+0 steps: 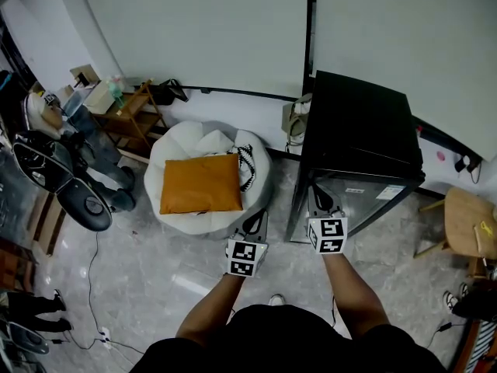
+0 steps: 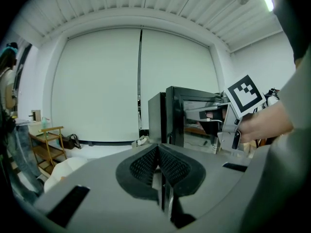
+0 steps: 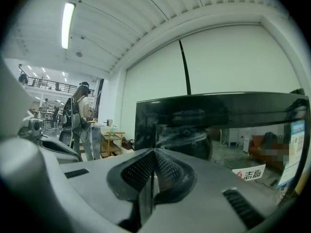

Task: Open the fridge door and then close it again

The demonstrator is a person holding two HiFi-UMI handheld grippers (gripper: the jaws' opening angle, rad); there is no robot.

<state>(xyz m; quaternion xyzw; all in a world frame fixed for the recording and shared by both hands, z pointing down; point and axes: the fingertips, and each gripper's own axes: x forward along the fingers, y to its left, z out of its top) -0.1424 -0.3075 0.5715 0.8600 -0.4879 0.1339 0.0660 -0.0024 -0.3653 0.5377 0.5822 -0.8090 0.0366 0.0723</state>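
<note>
A small black fridge (image 1: 359, 123) stands against the wall at the right, its glossy door (image 1: 349, 199) facing me and lying flush with the cabinet. My right gripper (image 1: 318, 202) is shut on nothing, with its tips close to the door's left edge. In the right gripper view the gripper (image 3: 154, 152) points at the reflecting door (image 3: 218, 125), which fills the frame. My left gripper (image 1: 254, 225) hangs to the left of the fridge, shut and empty. The left gripper view shows the left gripper (image 2: 158, 148), the fridge (image 2: 167, 115) ahead and the right gripper (image 2: 224, 116) at its front.
A white beanbag with an orange cushion (image 1: 202, 183) sits on the floor left of the fridge. A wooden shelf (image 1: 132, 115) stands at the back left and a wooden stool (image 1: 470, 220) at the right. Black gear (image 1: 74, 189) and cables crowd the left. A person (image 3: 80, 115) stands far off.
</note>
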